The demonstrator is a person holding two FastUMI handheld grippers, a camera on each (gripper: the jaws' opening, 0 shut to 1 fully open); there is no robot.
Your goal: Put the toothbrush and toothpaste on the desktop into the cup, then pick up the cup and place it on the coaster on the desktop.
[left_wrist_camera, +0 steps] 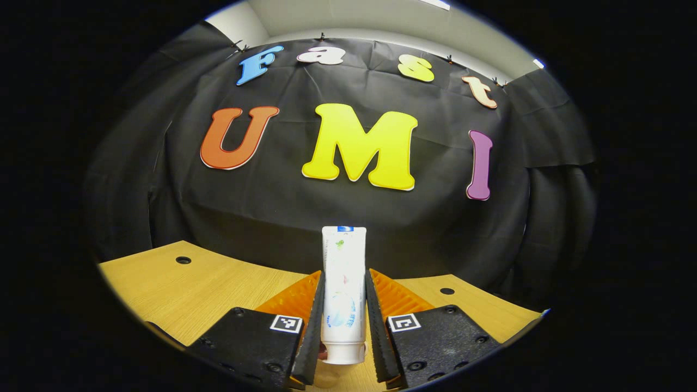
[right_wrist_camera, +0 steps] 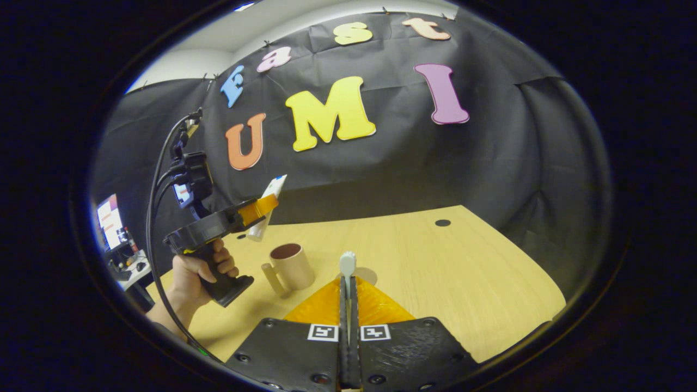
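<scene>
Clamping the toothpaste (left_wrist_camera: 343, 294), the left gripper (right_wrist_camera: 260, 209) is hovering above the cup (right_wrist_camera: 292, 265), tube tilted. The right gripper's (right_wrist_camera: 348, 305) fingers are pinching the toothbrush (right_wrist_camera: 347, 265), lying lengthwise beside the cup.

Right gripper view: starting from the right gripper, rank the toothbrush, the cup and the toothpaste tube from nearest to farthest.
1. Toothbrush: gripped in the right gripper, head sticking out ahead.
2. Cup: standing on the table, ahead and to the left.
3. Toothpaste tube: farther left, held up above the table by the left gripper.
</scene>
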